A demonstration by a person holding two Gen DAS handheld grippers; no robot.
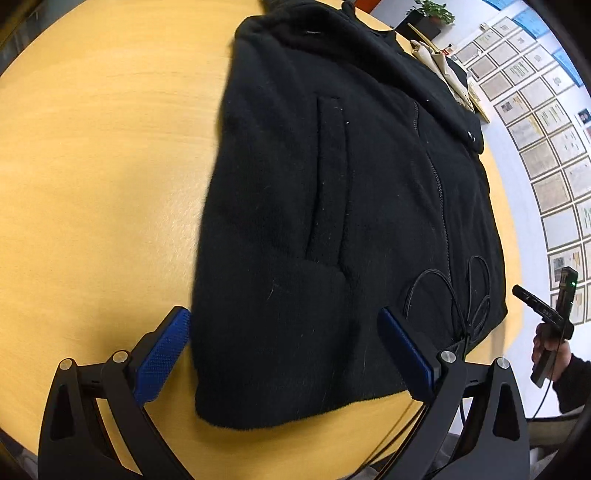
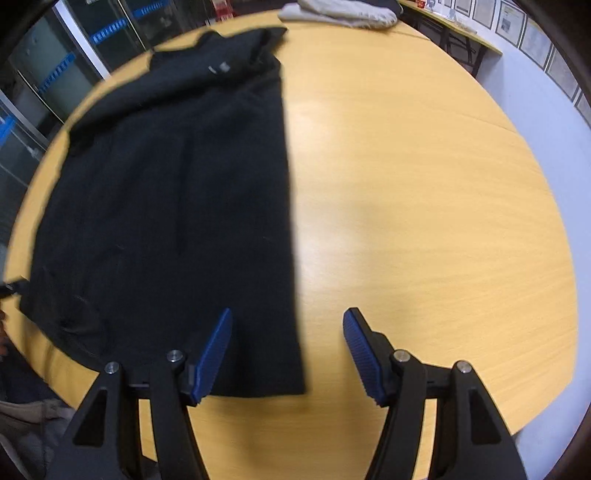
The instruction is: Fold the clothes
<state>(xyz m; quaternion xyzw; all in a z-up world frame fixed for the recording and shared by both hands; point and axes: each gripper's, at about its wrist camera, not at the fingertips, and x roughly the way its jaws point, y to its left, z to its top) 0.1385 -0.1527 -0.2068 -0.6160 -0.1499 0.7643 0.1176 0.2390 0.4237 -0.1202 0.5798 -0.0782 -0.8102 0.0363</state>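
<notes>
Black fleece jacket (image 1: 332,221) lying flat on the round desk (image 1: 92,166), partly folded
Soft, thick, limp; best pinched at hem corners, where left gripper (image 1: 284,350) and right gripper (image 2: 286,354) hover, fingers wide, empty

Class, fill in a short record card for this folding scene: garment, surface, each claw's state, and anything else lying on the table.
garment: black fleece zip jacket, lying flat, sides folded in
surface: round yellow wooden table
left claw: open, over the jacket's hem, holding nothing
right claw: open, straddling the jacket's edge, holding nothing
other items: grey folded cloth at the far table edge
drawcord: thin black cord looped on the hem
</notes>
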